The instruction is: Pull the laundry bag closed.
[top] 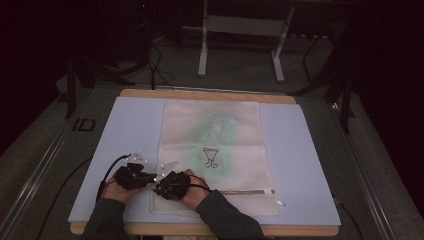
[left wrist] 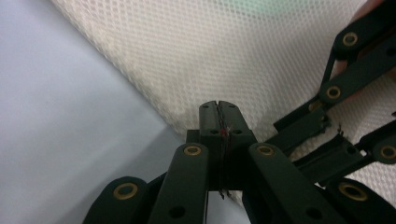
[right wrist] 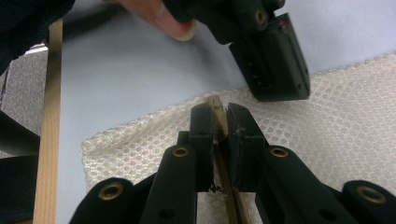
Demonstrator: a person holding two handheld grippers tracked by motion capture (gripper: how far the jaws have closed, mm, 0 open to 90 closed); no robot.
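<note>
A cream mesh bag (top: 240, 150) lies flat on a pale blue mat (top: 125, 135); green fabric (top: 222, 127) and a small dark drawing show through it. Its zipper (top: 250, 191) runs along the near end. Both hands meet at the bag's near left corner. My right gripper (top: 157, 190) (right wrist: 218, 114) is shut on the beige end of the zipper strip (right wrist: 217, 106). My left gripper (top: 151, 176) (left wrist: 218, 109) is shut, its tips resting on the mesh (left wrist: 243, 51) just inside the bag's edge; I cannot tell if any mesh is pinched. The left gripper's body (right wrist: 273, 60) hangs close above the right jaws.
The mat covers a wooden table whose edge (top: 200, 94) shows at the far side and strip (right wrist: 49, 140) at the near side. A grey metal stand (top: 240, 30) and cables sit on the dark floor beyond. Bare mat lies left and right of the bag.
</note>
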